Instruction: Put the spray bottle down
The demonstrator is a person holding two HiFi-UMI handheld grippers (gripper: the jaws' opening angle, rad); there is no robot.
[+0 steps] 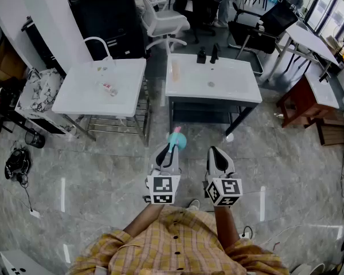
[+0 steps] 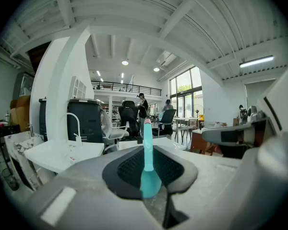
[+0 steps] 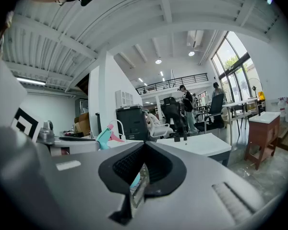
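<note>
The spray bottle (image 1: 177, 140) is teal with a pink tip and hangs over the grey floor in front of the person. My left gripper (image 1: 169, 152) is shut on it. In the left gripper view the teal bottle (image 2: 148, 163) stands upright between the dark pads, its pink tip upward. My right gripper (image 1: 217, 154) is just to the right of it at the same height, shut with nothing held. In the right gripper view the bottle's teal spray head (image 3: 103, 138) shows to the left, beyond my right gripper (image 3: 141, 169).
A white sink counter (image 1: 80, 90) with a curved tap stands ahead on the left, a small bottle (image 1: 108, 89) lying on it. A second white counter (image 1: 229, 85) with black fittings (image 1: 208, 55) stands ahead. Office chairs, a black cabinet (image 1: 106, 19) and a brown wooden table (image 1: 301, 99) lie beyond.
</note>
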